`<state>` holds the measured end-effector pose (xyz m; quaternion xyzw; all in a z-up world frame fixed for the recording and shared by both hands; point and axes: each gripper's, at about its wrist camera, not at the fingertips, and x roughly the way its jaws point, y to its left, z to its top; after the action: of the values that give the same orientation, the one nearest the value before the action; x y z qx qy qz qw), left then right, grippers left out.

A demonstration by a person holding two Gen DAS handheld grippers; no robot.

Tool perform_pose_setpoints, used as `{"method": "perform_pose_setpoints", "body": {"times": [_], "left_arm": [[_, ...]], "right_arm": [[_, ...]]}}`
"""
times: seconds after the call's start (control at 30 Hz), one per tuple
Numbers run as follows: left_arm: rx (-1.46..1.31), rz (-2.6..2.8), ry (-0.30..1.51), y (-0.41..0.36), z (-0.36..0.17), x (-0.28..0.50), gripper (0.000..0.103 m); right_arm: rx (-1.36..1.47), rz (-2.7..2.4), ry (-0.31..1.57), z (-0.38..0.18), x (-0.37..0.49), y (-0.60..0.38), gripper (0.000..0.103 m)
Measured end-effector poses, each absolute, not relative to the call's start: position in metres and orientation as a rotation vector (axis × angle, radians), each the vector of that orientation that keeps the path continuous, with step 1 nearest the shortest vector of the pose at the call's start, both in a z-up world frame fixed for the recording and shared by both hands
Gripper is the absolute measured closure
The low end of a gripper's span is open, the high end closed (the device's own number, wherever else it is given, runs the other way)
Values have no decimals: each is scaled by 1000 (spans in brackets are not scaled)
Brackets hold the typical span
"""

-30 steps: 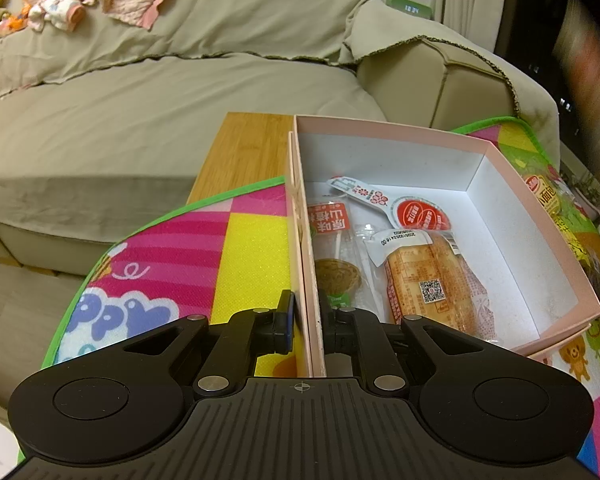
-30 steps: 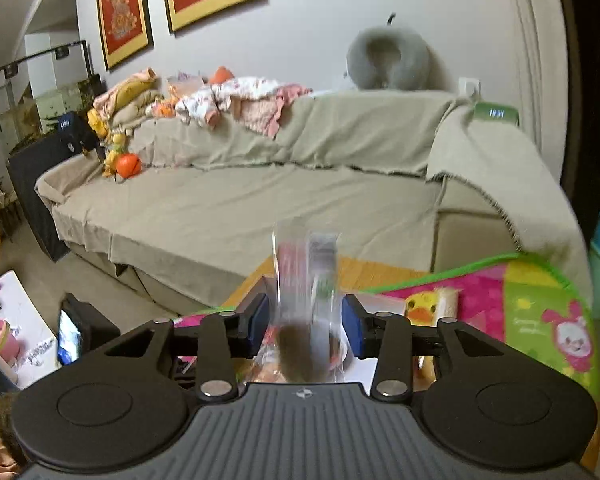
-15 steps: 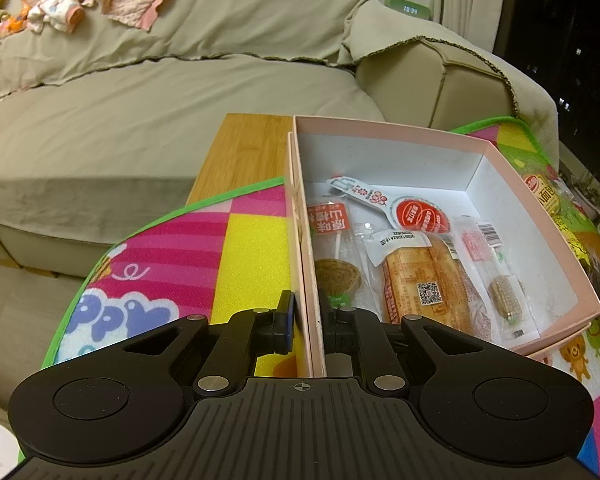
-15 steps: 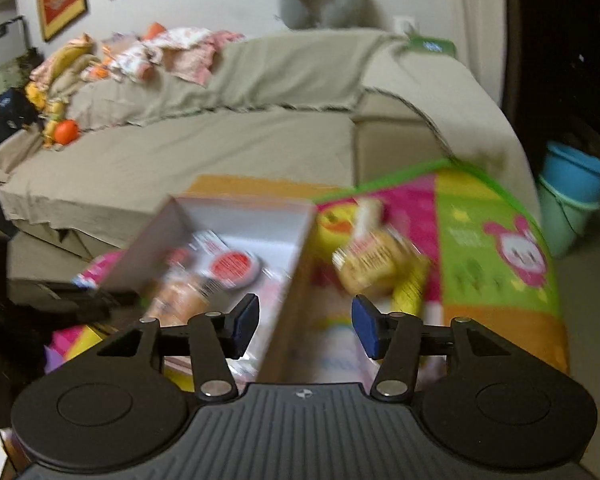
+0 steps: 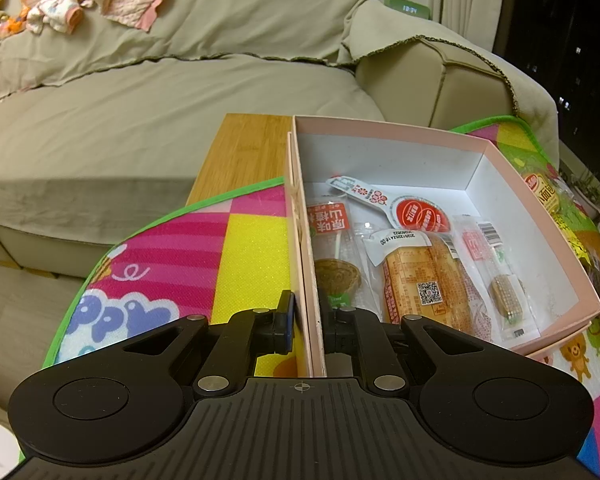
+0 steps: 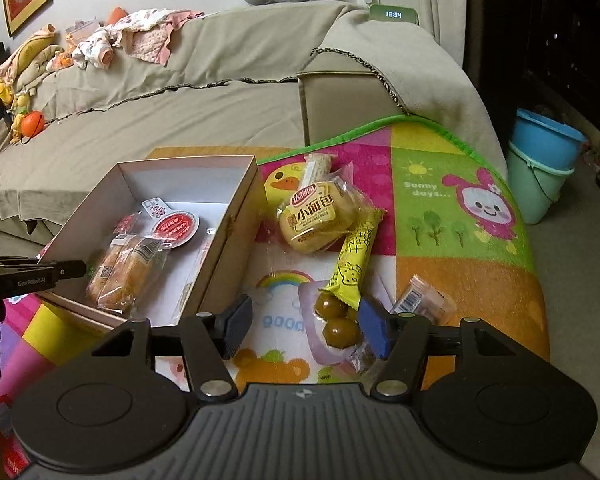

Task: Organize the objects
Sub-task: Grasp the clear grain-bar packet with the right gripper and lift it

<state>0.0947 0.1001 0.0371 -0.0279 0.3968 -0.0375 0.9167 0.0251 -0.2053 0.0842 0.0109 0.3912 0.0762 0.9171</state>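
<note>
A pink box (image 5: 388, 132) (image 6: 236, 216) sits on a colourful play mat (image 5: 244, 256) (image 6: 452, 216). My left gripper (image 5: 306, 320) is shut on the box's left wall. Inside lie a bread pack (image 5: 428, 284), a clear lollipop pack (image 5: 334, 256), a red-and-white round pack (image 5: 416, 214) and a slim clear snack pack (image 5: 496, 276). My right gripper (image 6: 306, 326) is open and empty above the mat, right of the box. Just ahead of it lies a clear pack of brown balls (image 6: 336, 320). Beyond are a yellow stick pack (image 6: 358, 258), a small bread pack (image 6: 314, 216) and a small wrapped snack (image 6: 424, 296).
A beige sofa (image 5: 140, 92) (image 6: 204, 80) runs behind the wooden table (image 5: 248, 152). Blue and green buckets (image 6: 540, 160) stand on the floor at the right. Clothes (image 6: 132, 40) lie on the sofa back.
My right gripper let the slim clear snack pack go into the box, opened, and swung right and down over the loose snacks on the mat. My left gripper kept still on the box wall.
</note>
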Motion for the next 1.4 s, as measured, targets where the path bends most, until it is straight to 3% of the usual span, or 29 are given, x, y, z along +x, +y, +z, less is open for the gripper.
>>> {"method": "perform_pose_setpoints", "body": {"times": [0.4,0.53,0.63,0.73,0.83,1.4], "left_arm": [[-50,-85,822,98,39,96,90],[-49,-85,822,98,38,96,91],[-46,-86,825,98,37,97,90],[-41,-87,827,99,36,97,90],[-46,-91,826,101,36,97,90],[-54,-90,823,100,34,97,90]], "right_arm": [[61,116,760,95,133,-201,45],[32,96,843,81,200,-189,46],[-3,41,938,52,240,-177,50],[37,36,997,35,255,-178,66],[-20,81,1004,31,243,-174,74],[86,337,1033,81,55,-212,76]]}}
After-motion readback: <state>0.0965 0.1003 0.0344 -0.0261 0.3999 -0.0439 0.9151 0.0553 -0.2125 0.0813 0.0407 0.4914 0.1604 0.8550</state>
